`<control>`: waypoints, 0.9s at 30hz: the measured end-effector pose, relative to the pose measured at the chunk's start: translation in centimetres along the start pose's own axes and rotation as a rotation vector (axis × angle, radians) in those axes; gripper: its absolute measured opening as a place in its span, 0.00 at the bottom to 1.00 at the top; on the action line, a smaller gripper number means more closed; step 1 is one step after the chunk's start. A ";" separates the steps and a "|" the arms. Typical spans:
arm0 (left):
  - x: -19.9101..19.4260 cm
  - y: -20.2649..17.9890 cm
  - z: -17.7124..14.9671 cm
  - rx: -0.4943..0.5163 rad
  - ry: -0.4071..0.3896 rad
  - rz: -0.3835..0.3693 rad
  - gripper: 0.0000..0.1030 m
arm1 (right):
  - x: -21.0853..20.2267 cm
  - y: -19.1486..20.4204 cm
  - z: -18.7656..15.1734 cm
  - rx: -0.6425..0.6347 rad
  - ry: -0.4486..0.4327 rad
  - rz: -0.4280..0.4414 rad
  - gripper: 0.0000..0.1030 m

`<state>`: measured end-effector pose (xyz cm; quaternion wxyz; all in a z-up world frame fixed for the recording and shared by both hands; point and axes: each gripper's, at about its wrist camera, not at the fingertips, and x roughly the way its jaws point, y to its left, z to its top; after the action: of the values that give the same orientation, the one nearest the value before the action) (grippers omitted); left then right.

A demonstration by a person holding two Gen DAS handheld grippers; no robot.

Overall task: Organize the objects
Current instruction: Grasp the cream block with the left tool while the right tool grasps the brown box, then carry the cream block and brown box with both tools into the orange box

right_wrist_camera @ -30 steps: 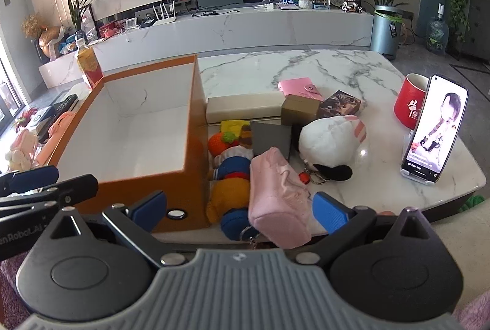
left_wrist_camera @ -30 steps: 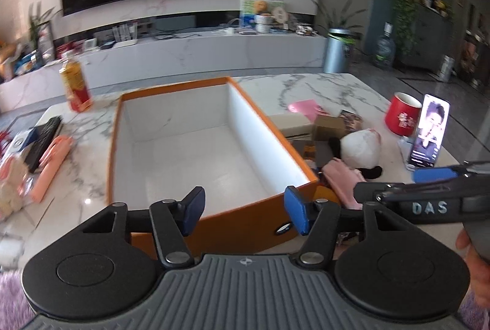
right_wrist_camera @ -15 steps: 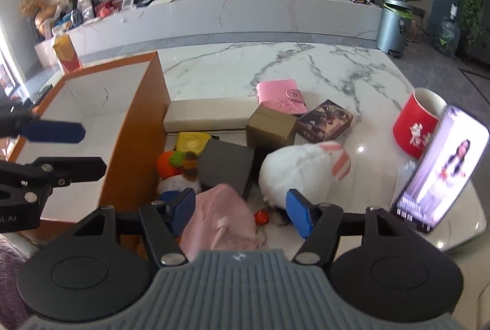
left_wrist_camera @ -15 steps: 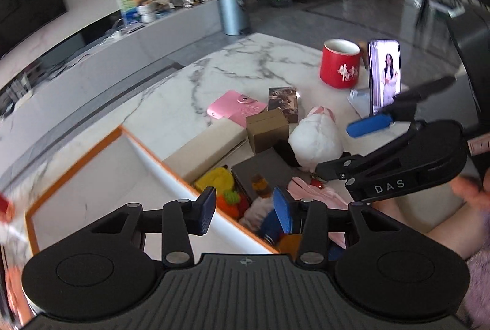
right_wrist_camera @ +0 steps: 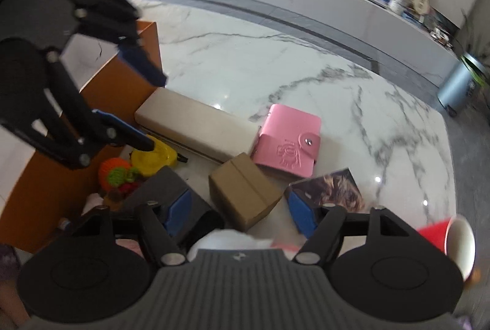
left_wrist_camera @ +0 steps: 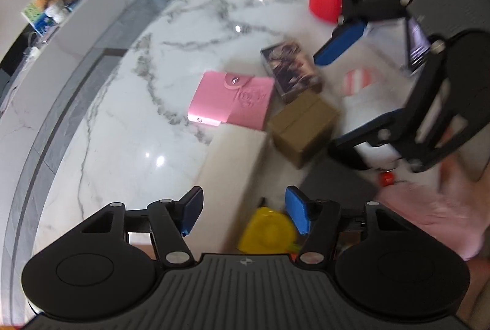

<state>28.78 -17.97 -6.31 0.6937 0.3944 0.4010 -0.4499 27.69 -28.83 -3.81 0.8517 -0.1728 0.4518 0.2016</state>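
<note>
Both sets of jaws are spreading wider and grip nothing. On the left gripper point(left_wrist_camera: 243, 213) the blue pads hang over the near end of a long cream case point(left_wrist_camera: 232, 164), with a yellow toy point(left_wrist_camera: 266, 233) showing just under the right pad; neither pad touches either one. The right gripper point(right_wrist_camera: 237, 212) hovers with a brown box point(right_wrist_camera: 243, 192) in the gap between its pads, but the pads stand clear of it.

Everything sits jumbled on the marble bench point(right_wrist_camera: 275, 60). A pink wallet point(right_wrist_camera: 288, 143) lies flat, touching the far end of the case and the box. Just beside the box is a dark picture box point(right_wrist_camera: 333, 189), and a red mug point(right_wrist_camera: 453, 241) stands near the bench edge. An orange-and-green knitted toy point(right_wrist_camera: 114, 174) lies next to the yellow one, against a grey pouch point(right_wrist_camera: 165, 189). The orange bin point(right_wrist_camera: 119, 85), white inside, stands at the left of the pile, close to the cream case. Something white and soft lies under the right gripper, too hidden to name.
</note>
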 end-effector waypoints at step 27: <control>9.4 2.2 3.0 0.083 0.254 -0.073 0.73 | 6.0 -1.1 1.1 -0.091 0.139 0.136 0.47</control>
<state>34.00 -22.99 -13.40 0.6036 0.4616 0.4806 -0.4377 32.09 -28.11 -8.18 0.7940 -0.1937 0.5108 0.2668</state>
